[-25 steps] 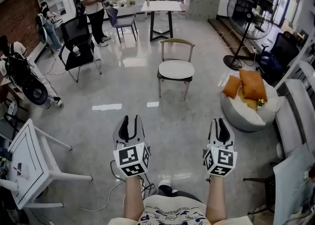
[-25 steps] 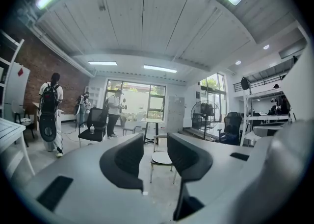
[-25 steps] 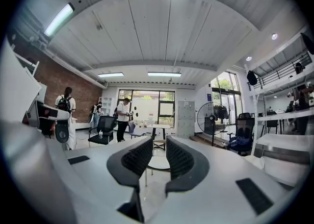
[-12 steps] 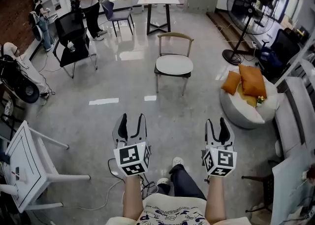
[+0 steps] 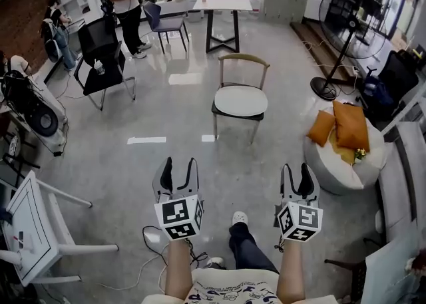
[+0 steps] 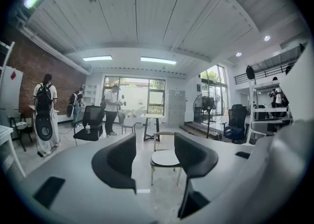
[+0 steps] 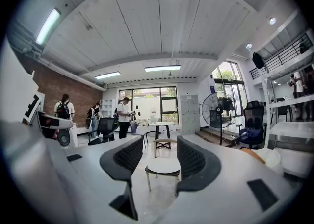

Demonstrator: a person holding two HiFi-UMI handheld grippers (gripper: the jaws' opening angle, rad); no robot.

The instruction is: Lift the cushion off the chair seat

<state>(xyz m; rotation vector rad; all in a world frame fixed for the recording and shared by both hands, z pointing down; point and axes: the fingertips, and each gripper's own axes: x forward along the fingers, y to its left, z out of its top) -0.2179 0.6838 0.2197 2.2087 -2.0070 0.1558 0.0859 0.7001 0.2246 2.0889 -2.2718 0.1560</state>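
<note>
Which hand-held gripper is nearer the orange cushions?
Right. In the head view the right hand-held gripper is below-left of the orange cushions; the left hand-held gripper is farther left. Their jaws have just been opening, empty.

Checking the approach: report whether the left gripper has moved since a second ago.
Yes. The left gripper has moved forward, slightly nearer the cushioned chair; its jaws have just been opening, with nothing between them.

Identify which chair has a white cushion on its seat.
The wooden-backed chair alone mid-floor holds the white cushion; the black office chair and the blue chair carry none.
</note>
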